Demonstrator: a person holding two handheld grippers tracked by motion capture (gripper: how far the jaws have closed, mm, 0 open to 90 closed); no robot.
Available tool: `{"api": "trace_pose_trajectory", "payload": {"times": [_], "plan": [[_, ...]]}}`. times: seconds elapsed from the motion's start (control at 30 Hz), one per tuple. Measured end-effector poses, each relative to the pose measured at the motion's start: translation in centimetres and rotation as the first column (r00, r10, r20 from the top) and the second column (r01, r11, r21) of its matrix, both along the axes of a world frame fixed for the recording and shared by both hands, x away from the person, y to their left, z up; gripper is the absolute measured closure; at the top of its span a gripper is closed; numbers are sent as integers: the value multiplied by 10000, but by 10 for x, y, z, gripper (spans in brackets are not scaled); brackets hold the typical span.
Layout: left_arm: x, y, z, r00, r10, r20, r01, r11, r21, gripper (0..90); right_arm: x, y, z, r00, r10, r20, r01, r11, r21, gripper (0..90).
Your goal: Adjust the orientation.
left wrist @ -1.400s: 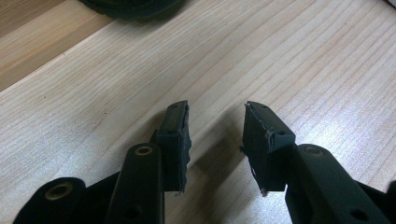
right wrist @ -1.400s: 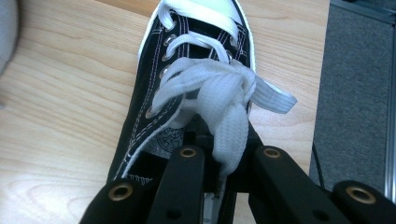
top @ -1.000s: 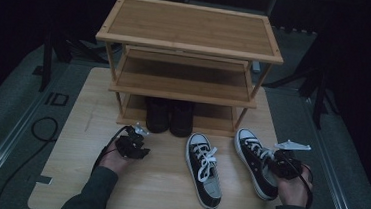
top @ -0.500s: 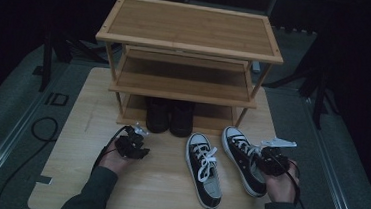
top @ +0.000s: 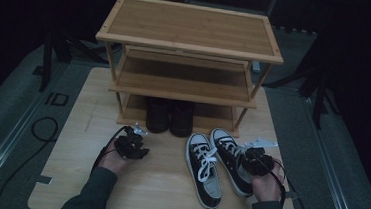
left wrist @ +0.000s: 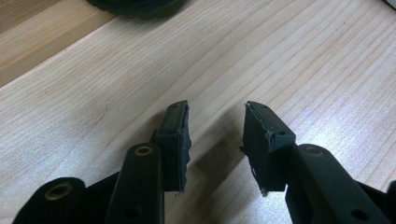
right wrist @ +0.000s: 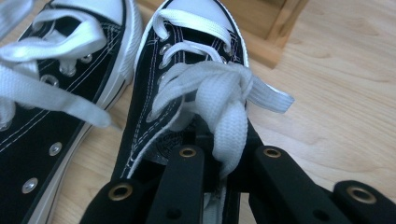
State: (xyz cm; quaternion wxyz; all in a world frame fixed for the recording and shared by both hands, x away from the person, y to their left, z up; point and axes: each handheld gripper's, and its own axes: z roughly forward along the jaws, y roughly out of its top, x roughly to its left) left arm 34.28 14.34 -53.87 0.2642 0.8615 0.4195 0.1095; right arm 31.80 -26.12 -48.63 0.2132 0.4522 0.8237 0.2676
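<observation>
Two black-and-white sneakers lie on the wooden board in front of the rack. My right gripper (top: 250, 159) (right wrist: 219, 156) is shut on the right sneaker (top: 227, 153) (right wrist: 196, 60) at its opening, with the white laces draped over the jaws. This sneaker lies close beside the left sneaker (top: 203, 168) (right wrist: 51, 79), toes toward the rack. At the board's left my left gripper (top: 132, 144) (left wrist: 217, 126) is open just above bare wood, with nothing between its pads.
A three-tier bamboo shoe rack (top: 191, 40) stands at the back of the board (top: 161, 193). A pair of black shoes (top: 170, 116) sits under its lowest shelf; one toe (left wrist: 135, 4) shows ahead of the left gripper. A rack foot (right wrist: 266, 28) lies just beyond the held sneaker.
My right gripper has carried the right sneaker leftward across the board until it lies next to the left sneaker. The left gripper has stayed in place.
</observation>
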Motion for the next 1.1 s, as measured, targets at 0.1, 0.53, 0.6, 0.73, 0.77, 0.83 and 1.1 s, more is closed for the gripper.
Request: {"api": "trace_pose_trajectory", "payload": {"times": [0.1, 0.53, 0.6, 0.73, 0.77, 0.83, 1.1], "plan": [[0, 0, 0, 10000, 12, -4, -12, 10000, 20, 611, -2, 6, -4, 9999, 133, -62, -133, 9998, -112, 856], [0, -9, 3, 9998, -196, 27, 196, 9998, 12, 613, -9, 5, -8, 9959, 668, -604, -661, 9977, 140, 843], [0, -12, 3, 9997, -251, 54, 251, 9997, -33, 613, -10, 6, -8, 9935, 860, -747, -857, 9963, 67, 832], [-2, -20, 4, 9988, -493, 54, 494, 9988, -11, 613, -12, 7, -9, 9918, 958, -846, -956, 9954, 63, 825], [-2, -22, 4, 9984, -568, 55, 568, 9984, -32, 613, -12, 6, -9, 9916, 965, -861, -961, 9953, 83, 822], [-3, -27, 4, 9974, -725, 34, 725, 9974, 2, 613, -12, 6, -10, 9901, 1030, -948, -1015, 9946, 205, 806], [-5, -48, 3, 9923, -1237, -63, 1234, 9917, -356, 620, -15, -5, 3, 9824, 1514, -1090, -1433, 9865, 789, 533]]}}
